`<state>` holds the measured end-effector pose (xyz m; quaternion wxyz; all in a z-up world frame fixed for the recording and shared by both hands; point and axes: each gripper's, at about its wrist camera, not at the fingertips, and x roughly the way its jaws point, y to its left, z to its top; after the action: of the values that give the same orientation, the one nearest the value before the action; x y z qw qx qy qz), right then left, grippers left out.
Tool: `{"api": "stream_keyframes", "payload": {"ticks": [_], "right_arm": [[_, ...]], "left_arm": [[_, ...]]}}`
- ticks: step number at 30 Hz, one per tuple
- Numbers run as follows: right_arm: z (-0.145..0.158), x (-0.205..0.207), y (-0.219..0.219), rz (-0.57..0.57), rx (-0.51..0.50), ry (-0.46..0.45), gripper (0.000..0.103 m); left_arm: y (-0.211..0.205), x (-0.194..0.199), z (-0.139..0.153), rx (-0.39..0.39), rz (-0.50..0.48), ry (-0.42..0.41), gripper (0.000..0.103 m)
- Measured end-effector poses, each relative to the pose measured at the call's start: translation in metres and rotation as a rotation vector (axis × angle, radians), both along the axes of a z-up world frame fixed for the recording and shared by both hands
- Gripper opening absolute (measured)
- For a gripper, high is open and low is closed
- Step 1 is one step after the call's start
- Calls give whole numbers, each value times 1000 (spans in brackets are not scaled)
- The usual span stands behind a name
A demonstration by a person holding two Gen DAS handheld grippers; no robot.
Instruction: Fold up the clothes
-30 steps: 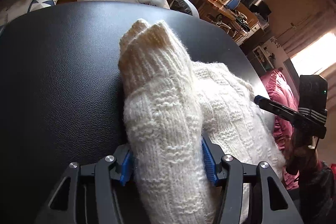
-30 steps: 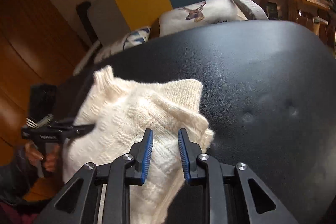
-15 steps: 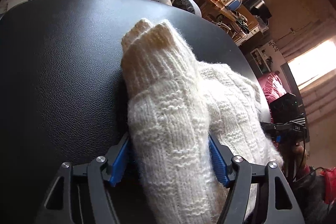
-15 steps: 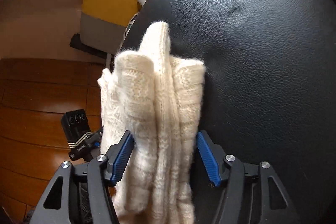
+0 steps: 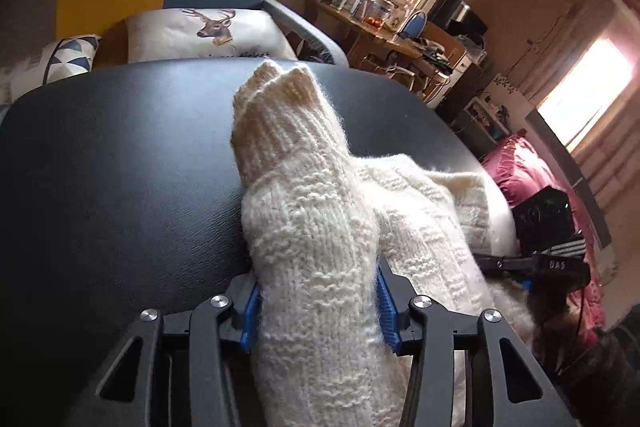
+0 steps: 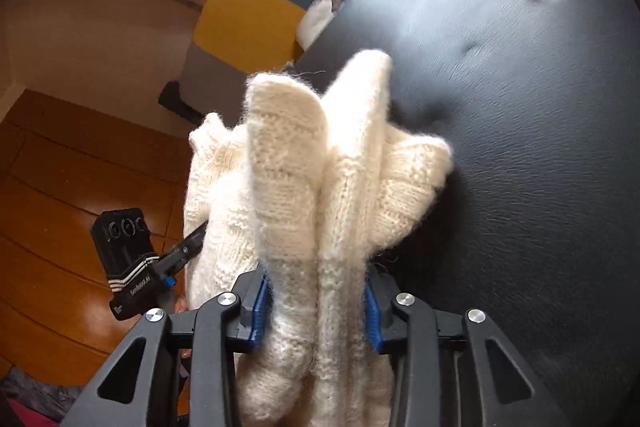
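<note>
My left gripper (image 5: 318,311) still clamps the cream sweater (image 5: 316,247); right gripper (image 6: 316,309), empty a second ago, now pinches bunched folds above the black cushion (image 6: 520,147).

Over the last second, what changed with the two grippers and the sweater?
The right gripper, open over the cream knit sweater a second ago, closed on a bunched fold and tilted. The left gripper kept its hold on the sweater, which remains on the black padded table.

knit garment (image 5: 312,251): cream wool-like yarn, chunky ribbed and basket-weave stitches, fuzzy matt surface. black surface (image 5: 120,179): leather-like, fine grain, slight sheen. gripper fingers (image 6: 256,307): matt black plastic, ridged blue pads, bright metal screws. floor (image 6: 52,211): glossy wood planks.
</note>
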<state>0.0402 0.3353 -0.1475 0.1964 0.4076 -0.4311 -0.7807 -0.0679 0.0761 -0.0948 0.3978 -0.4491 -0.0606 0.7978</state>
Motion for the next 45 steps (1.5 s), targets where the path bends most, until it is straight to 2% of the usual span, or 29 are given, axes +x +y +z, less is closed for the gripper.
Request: {"api": "stream_keyframes", "payload": {"ticks": [4,10,13,15,16,17,18,19,20,21,23,24,27,30,31,34,36,37,38,40,42,45], "right_arm": [[32,37,40,-92,55,59,37],[72,79,135,-299,214,66,37],[57,91,186,-410,277,-34,37],[28,97,210,-464,270,-141,30],[11,100,217,-482,259,-187,30],[-2,105,223,-492,237,-192,34],[-7,111,236,-510,195,-172,37],[-11,117,249,-527,152,-152,38],[-15,122,258,-540,122,-133,39],[-14,123,258,-544,124,-118,40],[-7,126,252,-556,165,-99,44],[1,124,249,-575,202,-86,44],[45,125,230,-607,442,0,46],[84,107,200,-509,603,117,47],[90,99,189,-460,649,128,47],[81,72,169,-364,769,62,46],[61,67,167,-341,806,-7,46],[49,68,170,-343,809,-41,42],[37,69,174,-357,803,-67,42],[15,73,181,-389,783,-107,42],[11,81,183,-420,749,-86,43],[16,83,183,-433,738,-91,43]], "left_arm": [[58,-11,25,62,-115,35,47],[187,-33,51,88,-291,63,47],[256,-38,43,39,-351,70,47],[293,-38,24,-43,-374,69,47],[308,-40,11,-93,-364,67,47],[318,-43,-1,-151,-348,65,49],[324,-48,-13,-184,-329,47,50],[322,-55,-17,-172,-311,12,57],[319,-61,-19,-155,-293,-26,59],[317,-68,-22,-138,-275,-63,59],[309,-69,-15,-131,-256,-60,61],[305,-69,-10,-132,-248,-50,61],[287,-67,9,-115,-197,20,61],[273,-58,23,-75,-180,64,64],[270,-53,25,-63,-188,73,64],[274,-33,25,-55,-229,112,63],[276,-14,22,-71,-268,143,63],[281,-7,19,-84,-292,151,63],[288,0,13,-108,-306,163,63],[304,8,-8,-207,-315,178,63],[305,4,-21,-205,-285,174,67],[304,3,-15,-206,-261,166,68]]}}
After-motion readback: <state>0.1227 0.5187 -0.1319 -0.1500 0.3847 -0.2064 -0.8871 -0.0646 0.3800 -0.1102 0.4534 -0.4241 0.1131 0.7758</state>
